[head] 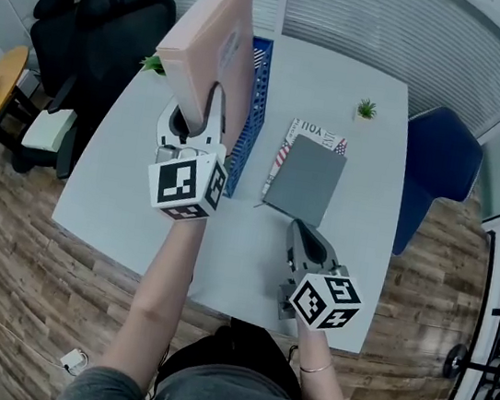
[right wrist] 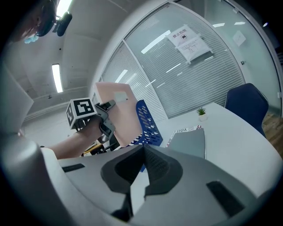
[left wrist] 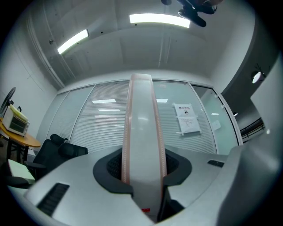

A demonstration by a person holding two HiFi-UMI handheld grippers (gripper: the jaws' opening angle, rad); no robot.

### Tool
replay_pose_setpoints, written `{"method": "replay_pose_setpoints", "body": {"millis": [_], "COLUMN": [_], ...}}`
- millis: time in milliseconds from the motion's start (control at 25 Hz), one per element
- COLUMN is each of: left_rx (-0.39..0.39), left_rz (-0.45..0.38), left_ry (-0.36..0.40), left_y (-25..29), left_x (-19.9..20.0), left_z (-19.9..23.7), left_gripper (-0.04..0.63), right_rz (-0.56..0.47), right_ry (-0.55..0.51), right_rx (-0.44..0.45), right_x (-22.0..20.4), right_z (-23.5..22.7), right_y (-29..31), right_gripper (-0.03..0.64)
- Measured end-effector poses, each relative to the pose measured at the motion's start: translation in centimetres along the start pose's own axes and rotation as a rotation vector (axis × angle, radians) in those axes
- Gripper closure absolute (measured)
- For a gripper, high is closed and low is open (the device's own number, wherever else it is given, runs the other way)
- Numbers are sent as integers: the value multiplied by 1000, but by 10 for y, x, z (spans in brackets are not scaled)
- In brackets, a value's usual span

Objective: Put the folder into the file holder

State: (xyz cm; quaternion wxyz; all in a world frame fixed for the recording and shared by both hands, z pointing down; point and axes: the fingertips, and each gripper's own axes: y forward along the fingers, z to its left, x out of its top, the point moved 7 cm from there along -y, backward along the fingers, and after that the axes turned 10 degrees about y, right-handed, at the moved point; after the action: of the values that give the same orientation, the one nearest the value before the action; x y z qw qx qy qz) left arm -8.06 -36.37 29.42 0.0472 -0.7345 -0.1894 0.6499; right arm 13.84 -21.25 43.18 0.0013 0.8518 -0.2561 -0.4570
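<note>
A thick pink folder (head: 213,40) is held upright above the table, spine edge toward me, with my left gripper (head: 196,126) shut on its lower edge. In the left gripper view the folder's pale edge (left wrist: 142,145) rises straight up between the jaws. It hangs just left of the blue mesh file holder (head: 254,111), which stands on the table. The right gripper view shows the pink folder (right wrist: 117,114) beside the blue holder (right wrist: 148,126). My right gripper (head: 303,249) hovers low at the table's near right side, its jaws closed together with nothing between them (right wrist: 142,170).
A grey notebook (head: 306,180) lies on a printed magazine (head: 315,137) right of the holder. Two small potted plants (head: 367,108) (head: 153,63) stand on the white table (head: 359,220). A black office chair (head: 99,23) is at the left, a blue chair (head: 437,162) at the right.
</note>
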Motion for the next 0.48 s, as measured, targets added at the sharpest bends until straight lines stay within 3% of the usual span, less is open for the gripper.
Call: {"method": "replay_pose_setpoints", "body": {"millis": [480], "left_rx": [-6], "left_rz": [41], "left_ry": [-16], "left_y": [-3], "left_x": [-32], "left_z": [-5], "left_gripper": [443], "right_rz": [19], "right_ry": [6], "right_rx": [-15], "right_x": [-5], "right_z": [-7], "right_y": [3], "right_gripper": [614]}}
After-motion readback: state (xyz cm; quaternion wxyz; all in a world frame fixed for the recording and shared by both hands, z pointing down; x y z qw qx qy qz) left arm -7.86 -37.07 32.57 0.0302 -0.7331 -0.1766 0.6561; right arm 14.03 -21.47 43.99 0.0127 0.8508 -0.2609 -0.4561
